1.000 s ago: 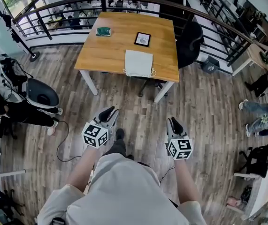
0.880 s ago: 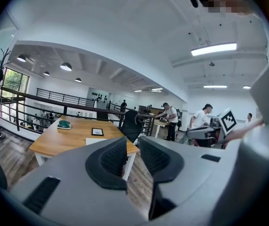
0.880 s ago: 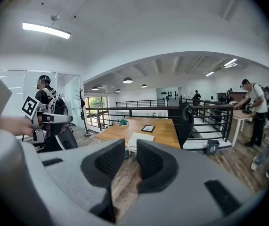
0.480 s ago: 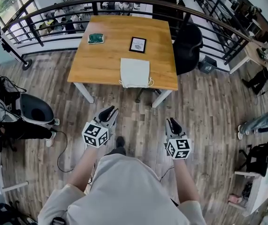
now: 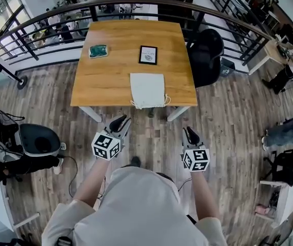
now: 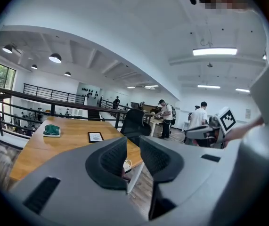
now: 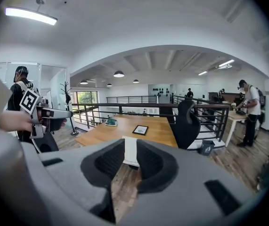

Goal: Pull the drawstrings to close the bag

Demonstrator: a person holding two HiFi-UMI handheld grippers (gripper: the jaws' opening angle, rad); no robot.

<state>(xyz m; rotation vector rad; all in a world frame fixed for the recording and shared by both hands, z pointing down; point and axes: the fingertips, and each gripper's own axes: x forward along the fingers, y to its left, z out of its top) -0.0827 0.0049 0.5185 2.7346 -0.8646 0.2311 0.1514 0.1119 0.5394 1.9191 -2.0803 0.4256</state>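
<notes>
A white drawstring bag (image 5: pixel 148 89) lies flat on the near edge of a wooden table (image 5: pixel 110 70), its cord loops hanging at the near corners. Both grippers are held out over the wooden floor, short of the table. My left gripper (image 5: pixel 119 121) stands open and empty, pointing at the table's near left leg. My right gripper (image 5: pixel 190 133) is open and empty too, further from the table. In the right gripper view the bag (image 7: pixel 130 157) shows through the gap of the right gripper (image 7: pixel 130 146). The left gripper view shows a bag corner (image 6: pixel 126 165) past the left gripper (image 6: pixel 133 147).
On the table lie a green object (image 5: pixel 98 50) and a small framed picture (image 5: pixel 148 55). A black office chair (image 5: pixel 206 55) stands at the table's right side. A curved railing (image 5: pixel 49 19) runs behind it. A round black device (image 5: pixel 38 140) sits on the floor at left.
The table and bag have drawn nearer and lower in the head view. Both grippers have moved toward the table, with their jaws unchanged.
</notes>
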